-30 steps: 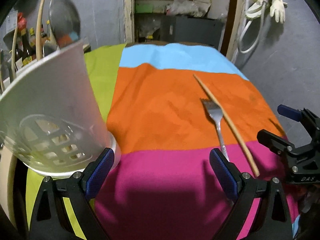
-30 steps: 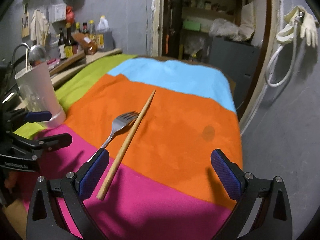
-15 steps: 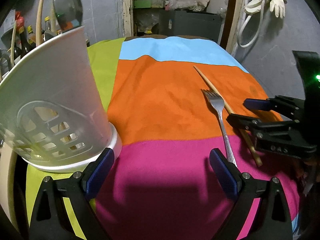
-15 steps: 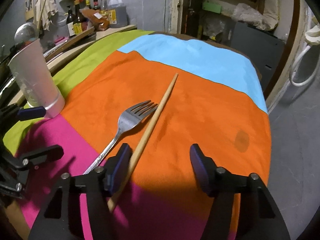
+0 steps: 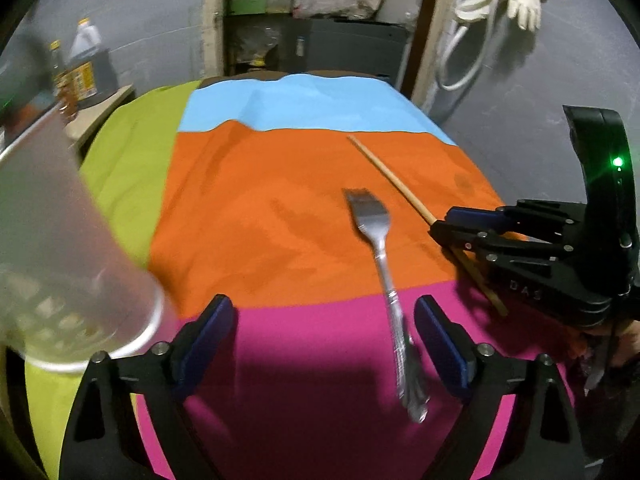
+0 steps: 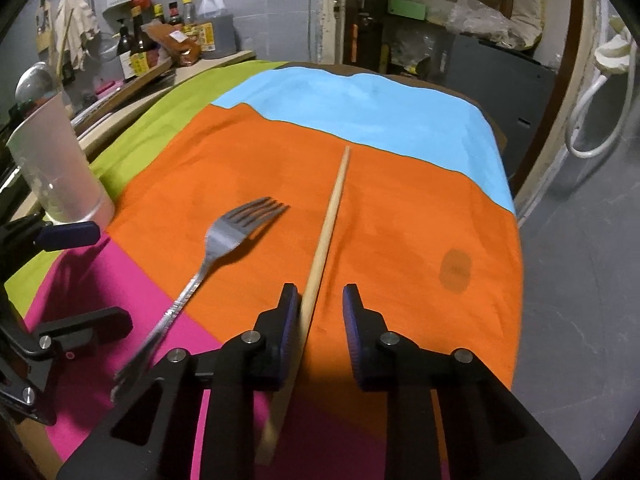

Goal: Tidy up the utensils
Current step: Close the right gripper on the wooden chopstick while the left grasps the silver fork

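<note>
The wooden chopstick (image 6: 325,240) lies on the orange band of the striped cloth (image 6: 400,216), its near part running between the fingers of the right gripper (image 6: 320,308), which stand narrowly apart, the left pad touching or just beside it. The fork (image 5: 378,256) lies just left of it, handle between the widely spread fingers of the left gripper (image 5: 324,340). A translucent utensil cup (image 6: 56,168) stands at the cloth's left edge.

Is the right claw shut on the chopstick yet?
Not yet: the right claw is partly open, its fingers straddling the chopstick, a gap on one side.
</note>
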Tool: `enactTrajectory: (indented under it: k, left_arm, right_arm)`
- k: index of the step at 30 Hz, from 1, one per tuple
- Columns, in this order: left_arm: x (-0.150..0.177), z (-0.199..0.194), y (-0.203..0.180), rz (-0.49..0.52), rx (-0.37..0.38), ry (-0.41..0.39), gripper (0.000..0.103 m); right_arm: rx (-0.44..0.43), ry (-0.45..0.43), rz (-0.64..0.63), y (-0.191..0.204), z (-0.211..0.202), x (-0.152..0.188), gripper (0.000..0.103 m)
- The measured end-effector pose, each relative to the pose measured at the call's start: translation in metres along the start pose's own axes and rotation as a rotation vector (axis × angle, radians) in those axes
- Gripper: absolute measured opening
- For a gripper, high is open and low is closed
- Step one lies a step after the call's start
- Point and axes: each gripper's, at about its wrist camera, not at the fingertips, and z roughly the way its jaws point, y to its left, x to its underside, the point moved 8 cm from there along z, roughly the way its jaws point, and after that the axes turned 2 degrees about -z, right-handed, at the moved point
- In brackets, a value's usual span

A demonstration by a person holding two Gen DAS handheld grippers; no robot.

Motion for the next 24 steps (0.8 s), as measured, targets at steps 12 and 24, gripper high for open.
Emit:
enactTrajectory:
  k: [12,24]
  left_arm:
    - [-0.023,0.040,-0.011,-0.037,0.199,0.104,0.028]
    - [-0.040,0.051,-0.010,-0.085,0.312,0.189,0.011]
  right_arm:
    - [0.002,0.011,0.064,-0.039,0.008,-0.004,0.009]
    - [-0.089,0.095,0.091,-0.040,0.046,-0.040,0.009]
